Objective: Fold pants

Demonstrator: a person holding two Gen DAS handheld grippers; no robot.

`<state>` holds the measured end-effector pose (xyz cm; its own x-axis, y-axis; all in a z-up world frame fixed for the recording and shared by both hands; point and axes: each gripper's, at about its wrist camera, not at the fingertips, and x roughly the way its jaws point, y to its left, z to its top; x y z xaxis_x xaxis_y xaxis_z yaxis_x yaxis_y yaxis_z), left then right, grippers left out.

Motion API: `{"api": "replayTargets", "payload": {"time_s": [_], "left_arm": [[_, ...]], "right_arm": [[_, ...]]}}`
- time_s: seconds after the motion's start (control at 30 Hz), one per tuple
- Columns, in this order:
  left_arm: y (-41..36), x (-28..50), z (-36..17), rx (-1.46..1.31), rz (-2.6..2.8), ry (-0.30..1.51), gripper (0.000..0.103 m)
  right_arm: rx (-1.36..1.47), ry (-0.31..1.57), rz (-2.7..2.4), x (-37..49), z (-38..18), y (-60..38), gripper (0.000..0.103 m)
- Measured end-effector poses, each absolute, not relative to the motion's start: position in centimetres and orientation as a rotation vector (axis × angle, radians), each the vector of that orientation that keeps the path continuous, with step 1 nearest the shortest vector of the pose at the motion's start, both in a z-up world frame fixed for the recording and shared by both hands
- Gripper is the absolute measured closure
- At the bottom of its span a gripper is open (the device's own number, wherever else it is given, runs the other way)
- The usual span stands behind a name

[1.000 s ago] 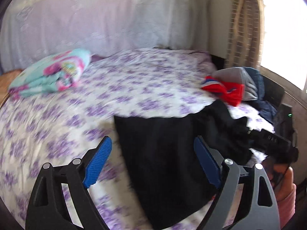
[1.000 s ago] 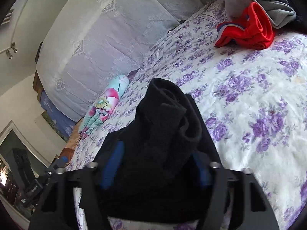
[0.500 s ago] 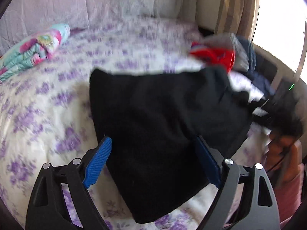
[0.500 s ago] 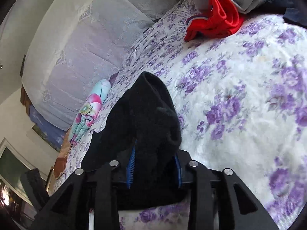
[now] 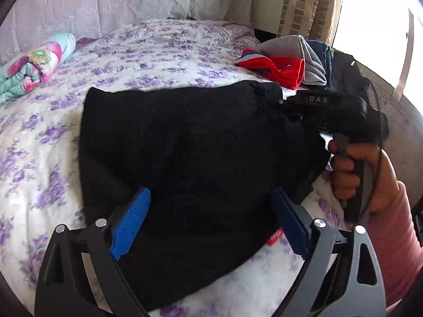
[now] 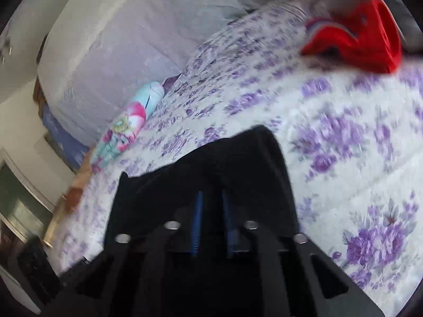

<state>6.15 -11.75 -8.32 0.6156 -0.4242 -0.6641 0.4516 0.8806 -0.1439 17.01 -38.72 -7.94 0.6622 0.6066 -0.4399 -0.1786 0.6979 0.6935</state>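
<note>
Black pants [image 5: 185, 137] lie spread in a wide folded slab on the purple-flowered bed sheet [image 5: 158, 52]. My left gripper [image 5: 210, 195] hovers low over their near part, its blue pads [image 5: 129, 224] wide apart and still opening, pressing on nothing. In the left wrist view my right gripper [image 5: 275, 101] reaches in from the right at the far right corner of the pants, held by a hand [image 5: 354, 169] in a pink sleeve. In the right wrist view the right gripper [image 6: 211, 195] is shut on a bunched edge of the pants [image 6: 251, 163].
A red garment [image 5: 280, 70] and grey and dark folded clothes [image 5: 304, 50] sit at the bed's far right corner, near a curtain and bright window. A rolled floral blanket [image 5: 34, 63] lies at the far left. Pillows [image 5: 132, 0] line the headboard side.
The right gripper's jaws closed tight on the pants' edge and it shifted along the bed. The left gripper dropped closer over the pants, which now lie flatter and wider.
</note>
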Motion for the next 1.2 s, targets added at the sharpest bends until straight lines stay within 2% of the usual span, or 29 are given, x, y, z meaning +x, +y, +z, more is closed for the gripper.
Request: {"api": "replayTargets", "payload": {"time_s": [0.03,0.1,0.13,0.23,0.37,0.4,0.47,0.5,0.67,0.8,0.87,1.0,1.03,1.1,1.13,1.17,1.2], "left_arm": [[-11.4,5.7,-8.1,0.051,-0.494,0.748,0.014],[-10.1,5.2,-7.2,0.026,-0.490,0.756,0.014],[-9.4,5.2,-6.5,0.003,-0.493,0.753,0.014],[-7.5,5.6,-4.3,-0.058,-0.493,0.688,0.014],[-7.5,7.4,-3.7,-0.042,-0.430,0.697,0.013],[-7.3,8.0,-4.2,-0.046,-0.392,0.738,0.013],[-6.0,8.7,-5.4,-0.114,-0.384,0.822,0.013],[-4.6,9.3,-6.2,-0.191,-0.372,0.888,0.013],[-0.5,9.6,-8.9,-0.395,-0.354,1.016,0.013],[-1.4,9.1,-9.2,-0.387,-0.446,1.050,0.012],[-1.9,9.7,-9.5,-0.414,-0.501,1.072,0.007],[-2.1,11.2,-9.9,-0.505,-0.576,1.094,0.006],[-2.4,11.6,-10.0,-0.516,-0.599,1.096,0.006],[-3.2,12.3,-10.2,-0.500,-0.612,1.096,0.007],[-3.4,12.3,-10.1,-0.485,-0.600,1.092,0.010],[-3.9,12.2,-9.8,-0.444,-0.552,1.076,0.033],[-4.0,12.0,-9.7,-0.406,-0.514,1.066,0.050]], "right_arm": [[0.665,0.709,0.451,16.3,-7.6,-39.3,0.100],[0.590,0.652,0.352,14.0,-5.9,-39.4,0.080],[0.573,0.623,0.378,13.0,-5.2,-39.1,0.066],[0.501,0.570,0.530,9.6,-3.3,-36.4,0.065],[0.375,0.617,0.537,7.9,-2.9,-34.6,0.063],[0.358,0.615,0.509,7.7,-2.8,-35.0,0.058],[0.366,0.601,0.455,7.8,-2.7,-37.2,0.034],[0.378,0.598,0.443,7.8,-2.7,-38.8,0.032],[0.519,0.742,0.499,11.6,-5.9,-42.6,0.031],[0.640,0.880,0.649,16.1,-9.1,-42.1,0.031],[0.646,0.909,0.769,17.9,-9.3,-41.0,0.029],[0.710,0.975,0.928,20.9,-9.9,-38.8,0.029],[0.723,0.981,0.943,21.4,-10.0,-38.6,0.032],[0.755,1.007,0.953,22.0,-10.7,-38.2,0.047],[0.773,1.026,0.941,22.1,-11.4,-38.2,0.069],[0.790,1.021,0.941,22.2,-11.7,-38.2,0.072],[0.791,1.005,0.942,21.9,-11.6,-38.3,0.073]]}}
